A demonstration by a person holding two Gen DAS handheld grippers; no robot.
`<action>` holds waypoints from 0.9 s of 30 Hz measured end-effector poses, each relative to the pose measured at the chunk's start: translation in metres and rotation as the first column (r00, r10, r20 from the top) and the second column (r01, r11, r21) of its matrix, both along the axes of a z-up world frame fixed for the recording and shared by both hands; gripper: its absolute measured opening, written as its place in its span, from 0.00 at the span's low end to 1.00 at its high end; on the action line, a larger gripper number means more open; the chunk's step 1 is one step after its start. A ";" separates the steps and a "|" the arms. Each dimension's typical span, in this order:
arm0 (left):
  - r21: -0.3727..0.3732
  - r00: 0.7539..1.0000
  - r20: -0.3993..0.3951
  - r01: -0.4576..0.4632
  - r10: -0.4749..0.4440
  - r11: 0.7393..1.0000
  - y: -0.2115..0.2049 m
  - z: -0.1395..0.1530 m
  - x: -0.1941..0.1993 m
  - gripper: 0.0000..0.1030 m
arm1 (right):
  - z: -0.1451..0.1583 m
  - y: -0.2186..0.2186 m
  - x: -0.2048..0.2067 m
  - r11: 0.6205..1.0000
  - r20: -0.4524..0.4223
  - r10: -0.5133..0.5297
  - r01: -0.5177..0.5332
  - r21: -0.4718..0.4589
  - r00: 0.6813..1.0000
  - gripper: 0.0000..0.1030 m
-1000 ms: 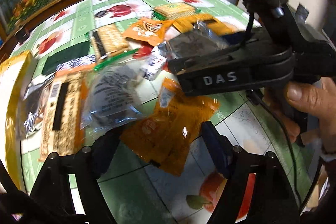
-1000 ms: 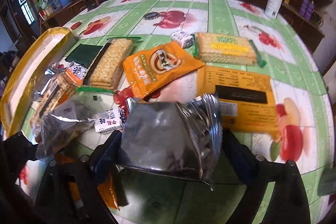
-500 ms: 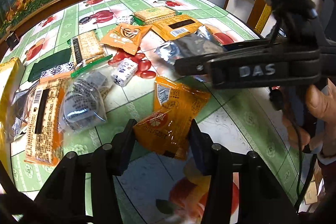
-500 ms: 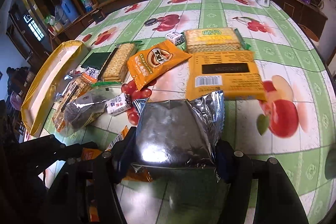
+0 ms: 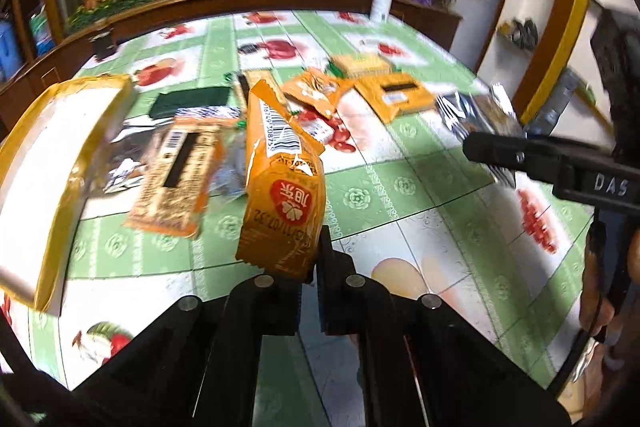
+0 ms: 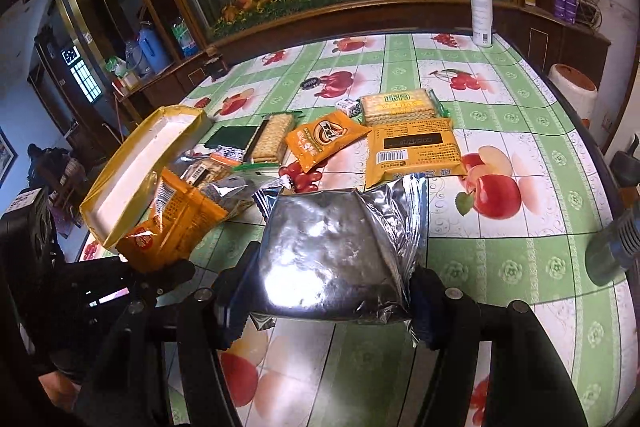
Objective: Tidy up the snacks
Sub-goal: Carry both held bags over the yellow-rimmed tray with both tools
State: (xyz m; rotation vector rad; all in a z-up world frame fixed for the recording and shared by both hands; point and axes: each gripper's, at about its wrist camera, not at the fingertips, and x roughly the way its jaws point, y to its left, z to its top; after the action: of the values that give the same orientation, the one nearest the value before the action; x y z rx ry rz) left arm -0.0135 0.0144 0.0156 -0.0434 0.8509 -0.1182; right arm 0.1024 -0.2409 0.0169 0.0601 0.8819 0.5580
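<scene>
Left fingers (image 5: 308,267) clench an orange pack (image 5: 280,195) with a barcode; right fingers (image 6: 328,291) grip a silver pouch (image 6: 336,255); its arm reads "DAS".

Motion blur in the left wrist view renders print on the orange snack packet (image 5: 280,195) largely unreadable, the yellow tray (image 5: 44,163) is cut off at the left edge, and the silver foil packet (image 5: 476,115) is partly hidden behind the right gripper (image 5: 496,149).

Both fisheye wrist cameras ride just behind their gripper fingers, angled steeply down and close over the fruit-patterned bench (image 5: 400,187). Each frames the other gripper at its edge, and both share the scattered snack packets and the yellow tray (image 6: 132,163).
</scene>
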 end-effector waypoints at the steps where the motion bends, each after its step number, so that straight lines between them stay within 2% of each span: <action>1: -0.013 1.000 0.007 -0.005 0.005 1.000 0.001 0.003 -0.003 0.03 | 0.002 -0.001 -0.004 1.000 0.003 0.002 -0.002 0.005 1.000 0.64; 4: -0.022 0.998 0.034 -0.045 0.046 0.999 0.013 0.014 -0.018 0.03 | 0.008 0.003 -0.016 1.000 0.013 0.016 -0.016 0.012 1.000 0.64; 7: -0.044 0.993 0.021 -0.112 0.113 0.993 0.028 0.023 -0.017 0.03 | 0.012 0.016 -0.024 0.998 0.017 0.046 -0.046 0.033 0.999 0.64; 11: -0.026 0.975 0.014 -0.222 0.223 0.975 0.055 0.029 -0.022 0.03 | 0.017 0.041 -0.036 0.994 0.030 0.093 -0.094 0.051 0.995 0.64; 16: 0.002 0.949 0.026 -0.315 0.315 0.949 0.083 0.029 -0.035 0.03 | 0.023 0.072 -0.048 0.987 0.045 0.147 -0.150 0.051 0.988 0.64; 22: 0.040 0.926 0.044 -0.378 0.376 0.925 0.104 0.032 -0.044 0.03 | 0.032 0.102 -0.056 0.978 0.060 0.198 -0.201 0.058 0.978 0.64; 27: 0.037 0.908 0.049 -0.418 0.416 0.908 0.126 0.032 -0.047 0.03 | 0.038 0.134 -0.057 0.966 0.069 0.248 -0.252 0.062 0.966 0.64</action>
State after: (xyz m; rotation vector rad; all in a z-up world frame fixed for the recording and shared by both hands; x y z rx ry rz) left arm -0.0610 0.1403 0.0478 -0.1784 0.7872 0.3036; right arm 0.0450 -0.1074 0.0549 -0.0045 0.8155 0.8238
